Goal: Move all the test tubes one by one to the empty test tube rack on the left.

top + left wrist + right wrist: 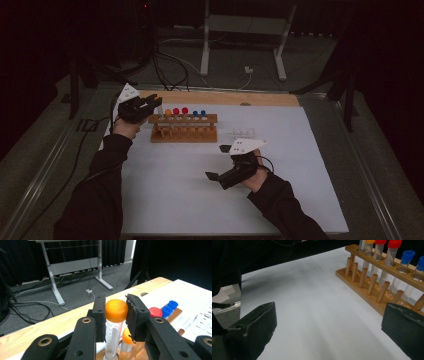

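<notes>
From my seat, I see the left gripper at the left end of the long wooden test-tube rack, which stands on the white table sheet. My left jaws are clamped on the round orange cap of a clear plastic tube: the cap sits squarely between the two black pads, touching both, and the tube hangs upright below them with its foot in the rack's end hole. Just behind and below that cap, past the right-hand pad, stands a second orange-capped tube in the next hole. Farther along beyond the right jaw come a red-capped tube and then two blue-capped tubes, all seated in the rack. Nothing stands between my pads and the cap; the neighbouring orange cap is close beside the right-hand pad.

The right gripper hovers over bare sheet, well apart from the rack, with its jaws spread wide and nothing between them. In the right gripper view the rack lies ahead of the right-hand jaw, its wooden pegs lined up along the near edge.
</notes>
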The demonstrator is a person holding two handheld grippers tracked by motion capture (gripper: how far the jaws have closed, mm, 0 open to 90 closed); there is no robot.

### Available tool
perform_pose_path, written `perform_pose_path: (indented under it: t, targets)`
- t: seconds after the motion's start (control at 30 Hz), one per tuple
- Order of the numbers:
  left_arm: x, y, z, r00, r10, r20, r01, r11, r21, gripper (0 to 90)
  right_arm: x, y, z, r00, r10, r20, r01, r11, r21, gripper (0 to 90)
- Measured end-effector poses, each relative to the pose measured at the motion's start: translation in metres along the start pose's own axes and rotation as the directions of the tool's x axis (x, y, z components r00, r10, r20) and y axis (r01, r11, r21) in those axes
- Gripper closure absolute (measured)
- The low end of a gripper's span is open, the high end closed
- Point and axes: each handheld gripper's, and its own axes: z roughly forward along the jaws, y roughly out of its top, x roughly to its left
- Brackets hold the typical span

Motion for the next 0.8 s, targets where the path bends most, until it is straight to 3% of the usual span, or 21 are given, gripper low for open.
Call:
perform_pose_path:
  t: [0.8]
  targets:
    - [-0.001,-0.025,0.006,0.9997,-0.025,0.006,0.025,0.9989,0.040,71.8,-0.001,0.000,-0.001,1.0000,0.008,-0.001,-0.008,1.000,-0.003,0.1]
